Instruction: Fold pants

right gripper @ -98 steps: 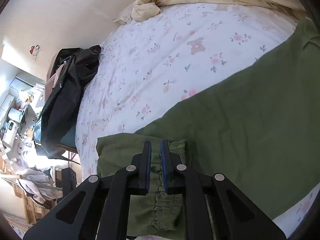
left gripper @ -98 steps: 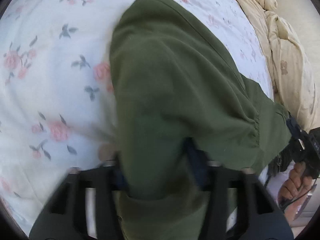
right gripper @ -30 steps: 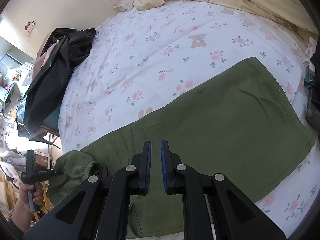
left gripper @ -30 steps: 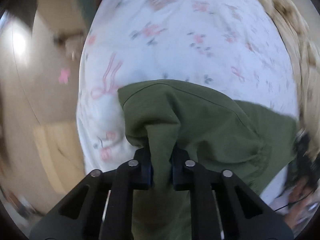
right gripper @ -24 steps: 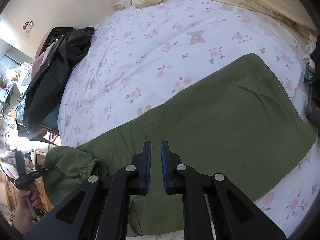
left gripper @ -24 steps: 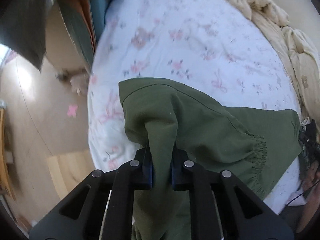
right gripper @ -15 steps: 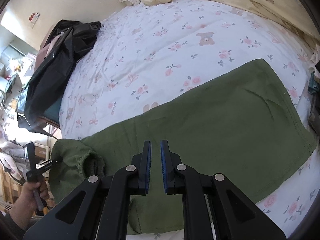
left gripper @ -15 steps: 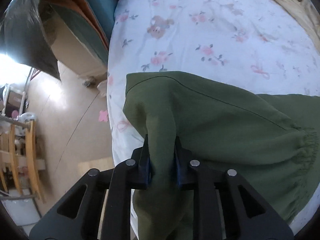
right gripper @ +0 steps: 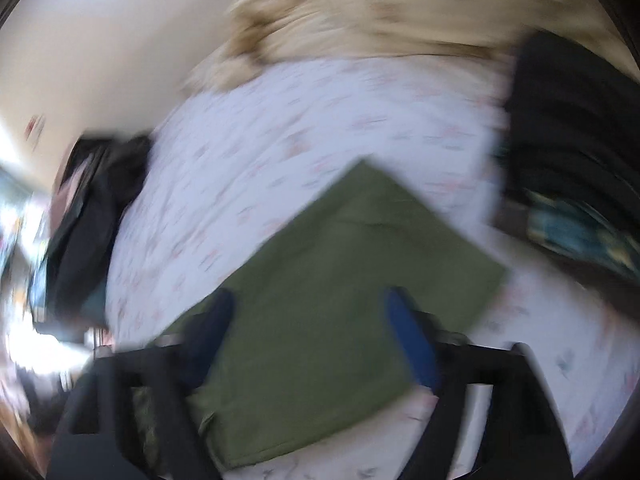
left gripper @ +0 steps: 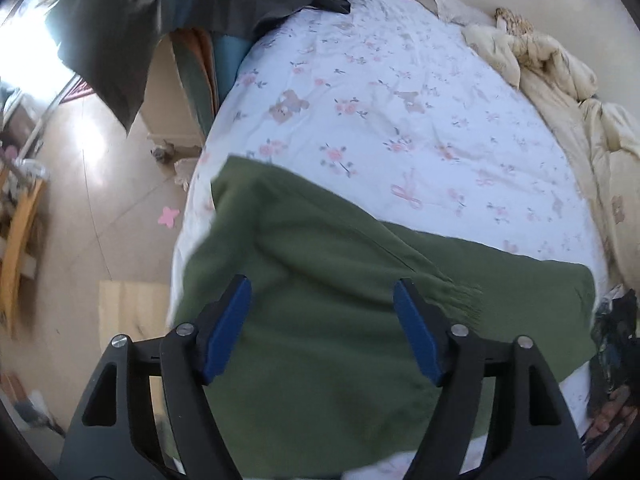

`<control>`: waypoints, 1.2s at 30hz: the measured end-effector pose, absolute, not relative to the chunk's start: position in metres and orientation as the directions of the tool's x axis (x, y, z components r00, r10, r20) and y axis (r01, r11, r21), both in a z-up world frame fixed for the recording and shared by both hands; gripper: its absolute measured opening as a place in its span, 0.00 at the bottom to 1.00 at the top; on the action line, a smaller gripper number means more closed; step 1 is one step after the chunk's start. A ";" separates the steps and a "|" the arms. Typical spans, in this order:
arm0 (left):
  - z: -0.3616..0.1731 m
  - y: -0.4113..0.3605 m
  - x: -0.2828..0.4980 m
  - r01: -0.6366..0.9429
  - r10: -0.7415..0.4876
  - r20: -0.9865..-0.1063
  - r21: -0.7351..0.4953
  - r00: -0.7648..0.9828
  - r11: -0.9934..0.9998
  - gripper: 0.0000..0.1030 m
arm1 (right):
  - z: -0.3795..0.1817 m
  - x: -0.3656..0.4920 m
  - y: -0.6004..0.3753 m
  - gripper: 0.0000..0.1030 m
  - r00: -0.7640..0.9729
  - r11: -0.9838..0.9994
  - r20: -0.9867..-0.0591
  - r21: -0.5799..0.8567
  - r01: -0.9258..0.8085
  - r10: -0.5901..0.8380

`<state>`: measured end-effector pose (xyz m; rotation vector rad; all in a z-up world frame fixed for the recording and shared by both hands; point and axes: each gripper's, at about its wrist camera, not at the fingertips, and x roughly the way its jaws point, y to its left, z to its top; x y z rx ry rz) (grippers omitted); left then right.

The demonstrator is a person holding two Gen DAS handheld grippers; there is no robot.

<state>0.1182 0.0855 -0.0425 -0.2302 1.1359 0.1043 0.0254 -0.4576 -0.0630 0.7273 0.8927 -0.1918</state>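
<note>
Fold laid, both grips let go

Your left gripper (left gripper: 322,328) and right gripper (right gripper: 310,336) have just opened, jaws apart, empty; lift clear of the pants (left gripper: 320,280), then smooth the edges.

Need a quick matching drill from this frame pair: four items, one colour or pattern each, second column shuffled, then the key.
Things:
1. pants
2. bedsheet
3. comforter
4. pads of the left gripper

Looks:
A. blue
B. white with pink flowers
C. olive green
D. cream

Pairs: 1-C, 2-B, 3-D, 4-A
</note>
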 end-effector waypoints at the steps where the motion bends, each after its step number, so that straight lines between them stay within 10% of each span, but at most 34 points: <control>1: -0.043 0.082 0.113 -0.187 -0.050 -0.904 -0.142 0.425 0.972 0.69 | -0.070 0.020 -0.467 0.82 0.606 0.726 -0.782 0.501 0.471 0.146; 12: -0.045 0.078 0.103 -0.201 -0.050 -0.896 -0.152 0.441 0.968 0.73 | -0.135 0.002 -0.516 0.81 0.533 0.543 -0.827 0.535 0.648 0.180; 14: -0.044 0.079 0.104 -0.203 -0.049 -0.893 -0.155 0.448 0.967 0.88 | -0.143 0.011 -0.516 0.75 0.530 0.548 -0.822 0.547 0.633 0.209; 23: -0.045 0.079 0.108 -0.197 -0.092 -0.889 -0.199 0.449 0.960 0.88 | -0.163 0.038 -0.515 0.61 0.531 0.575 -0.827 0.529 0.624 0.185; 26: -0.048 0.074 0.110 -0.187 -0.095 -0.895 -0.194 0.436 0.963 0.88 | -0.157 0.043 -0.510 0.04 0.504 0.625 -0.853 0.469 0.624 0.137; 36: -0.036 0.057 0.107 -0.129 -0.152 -0.882 -0.232 0.447 0.964 0.88 | -0.067 0.046 -0.461 0.02 0.669 0.843 -0.741 0.395 0.366 0.057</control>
